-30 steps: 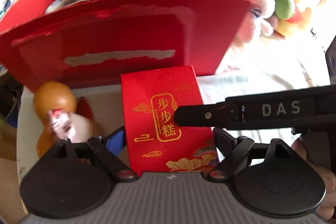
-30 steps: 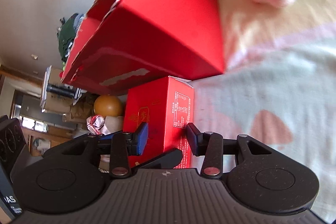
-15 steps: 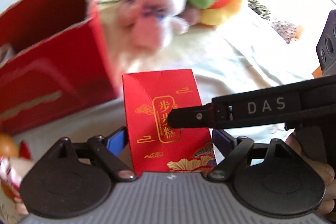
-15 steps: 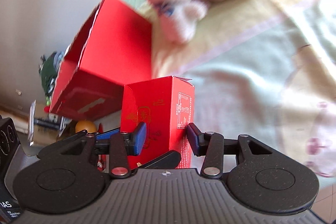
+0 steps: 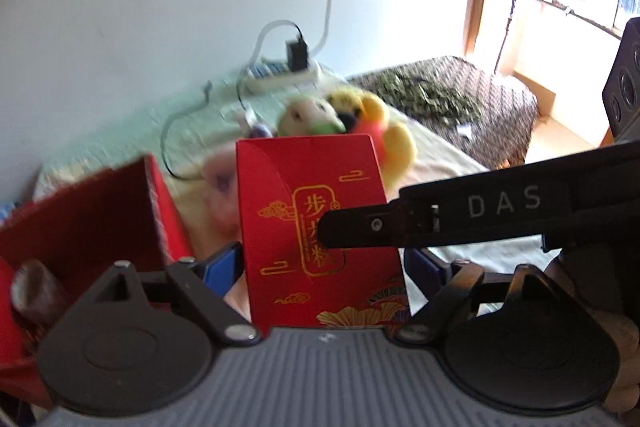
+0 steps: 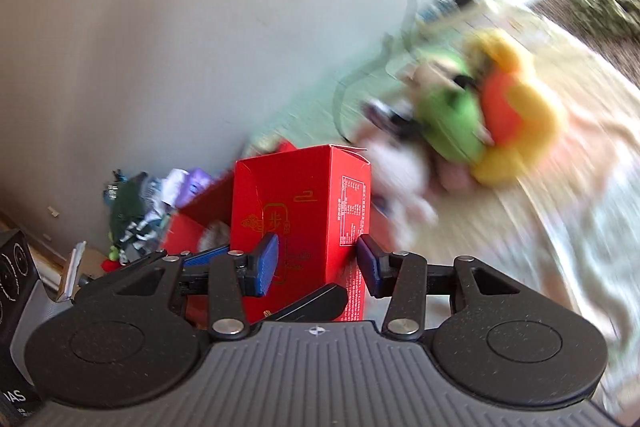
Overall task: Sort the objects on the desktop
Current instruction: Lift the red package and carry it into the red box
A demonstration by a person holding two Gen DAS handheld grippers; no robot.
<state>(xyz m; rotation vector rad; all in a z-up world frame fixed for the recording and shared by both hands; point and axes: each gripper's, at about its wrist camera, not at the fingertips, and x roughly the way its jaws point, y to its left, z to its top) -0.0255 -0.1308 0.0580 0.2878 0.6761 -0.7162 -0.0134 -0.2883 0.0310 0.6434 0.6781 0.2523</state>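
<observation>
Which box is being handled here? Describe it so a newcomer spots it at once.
Start at the big open red carton at the left. Just right of it, a tall narrow red box stands upright between both tools. Unlike the plain carton, it bears gold Chinese characters in a framed panel and a closed tuck flap on top.

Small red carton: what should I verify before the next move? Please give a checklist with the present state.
1. Left gripper pads on both sides of the small red carton: ok.
2. Right gripper also closed on it: ok.
3. Carton upright: ok.
4. Big red box open on top: ok.
5. Free room inside the box: cannot tell.
</observation>
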